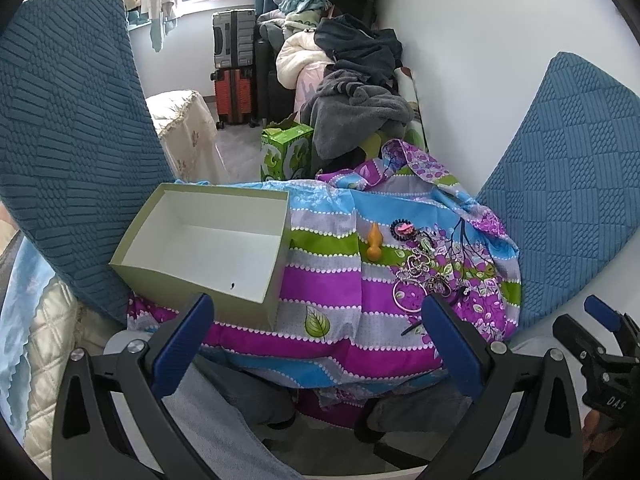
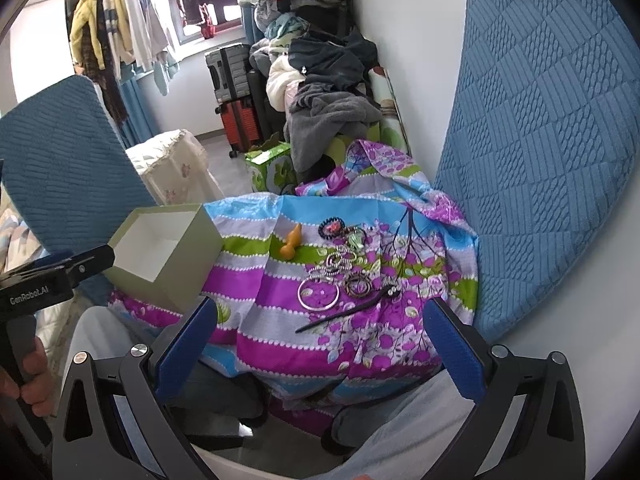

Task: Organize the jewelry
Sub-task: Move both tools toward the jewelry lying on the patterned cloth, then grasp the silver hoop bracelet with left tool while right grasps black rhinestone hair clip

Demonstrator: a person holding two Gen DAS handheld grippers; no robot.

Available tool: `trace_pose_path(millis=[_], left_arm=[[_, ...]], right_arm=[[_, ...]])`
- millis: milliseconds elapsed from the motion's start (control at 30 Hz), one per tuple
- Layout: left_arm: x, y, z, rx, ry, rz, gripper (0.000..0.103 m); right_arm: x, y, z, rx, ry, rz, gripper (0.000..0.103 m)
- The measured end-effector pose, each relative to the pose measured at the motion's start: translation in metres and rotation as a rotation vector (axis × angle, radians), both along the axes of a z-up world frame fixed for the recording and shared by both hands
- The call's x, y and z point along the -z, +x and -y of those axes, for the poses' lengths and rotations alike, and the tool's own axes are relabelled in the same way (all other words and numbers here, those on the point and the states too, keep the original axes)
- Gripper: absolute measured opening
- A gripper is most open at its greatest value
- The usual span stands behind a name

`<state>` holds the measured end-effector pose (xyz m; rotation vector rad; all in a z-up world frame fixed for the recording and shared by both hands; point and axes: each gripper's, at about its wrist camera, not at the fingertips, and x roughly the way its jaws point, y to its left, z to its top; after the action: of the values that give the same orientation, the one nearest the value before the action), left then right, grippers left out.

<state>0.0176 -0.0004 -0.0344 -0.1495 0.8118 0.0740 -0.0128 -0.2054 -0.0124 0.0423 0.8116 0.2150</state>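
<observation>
1. Cluttered bedroom behind: hanging clothes, stacked suitcases and a heap of garments along a white wall. Nearer us, a striped floral cloth [image 2: 280, 292] in purple, blue and green covers a low surface between two blue textured cushions.

2. Our right gripper [image 2: 320, 320] has its blue-padded fingers spread wide, grasping nothing, hovering short of the cloth.

3. Just ahead of those fingers lies a dark hair stick [image 2: 344, 314]. Its long axis runs aslant, lower left to upper right, nearly crosswise to the fingers' gap.

4. Beyond it sit a silver bangle [image 2: 318, 294], then a tangle of chains and rings [image 2: 340, 262], a round black-rimmed brooch [image 2: 332, 227], and an orange gourd-shaped piece [image 2: 291, 246] to the left.

5. Our left gripper [image 1: 318, 320] is likewise spread and empty. From its view the jewelry lies off to the right, and an empty pale-green box [image 1: 208, 240] stands left of centre.

6. We judge the right hand nearer the jewelry, the left nearer the box.
</observation>
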Motion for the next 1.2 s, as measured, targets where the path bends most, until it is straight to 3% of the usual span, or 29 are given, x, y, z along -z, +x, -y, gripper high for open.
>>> trace_pose_path(millis=[167,367,500,700,800,1033,1200], left_arm=[[-0.001,0.011,0.001,-0.004,-0.008,0.009,0.103],[0.004,0.024,0.001,0.004,-0.014,0.018,0.103],[0.008,0.031,0.003,0.012,-0.06,0.035,0.103],[0.023,0.045,0.013,0.039,-0.045,0.011,0.103],[0.029,0.055,0.018,0.058,-0.061,-0.005,0.103],[0.06,0.082,0.032,0.101,-0.075,-0.061,0.084],[0.098,0.108,0.045,0.17,-0.145,-0.14,0.068]], right_arm=[[-0.001,0.018,0.008,0.023,0.01,0.019,0.101],[0.005,0.031,0.013,0.034,0.024,0.01,0.09],[0.017,0.039,0.017,0.059,0.016,-0.004,0.089],[0.032,0.049,0.026,0.089,0.011,-0.022,0.089],[0.04,0.055,0.028,0.09,0.009,-0.041,0.084],[0.069,0.073,0.04,0.126,0.034,-0.092,0.085],[0.096,0.092,0.05,0.162,0.027,-0.129,0.085]])
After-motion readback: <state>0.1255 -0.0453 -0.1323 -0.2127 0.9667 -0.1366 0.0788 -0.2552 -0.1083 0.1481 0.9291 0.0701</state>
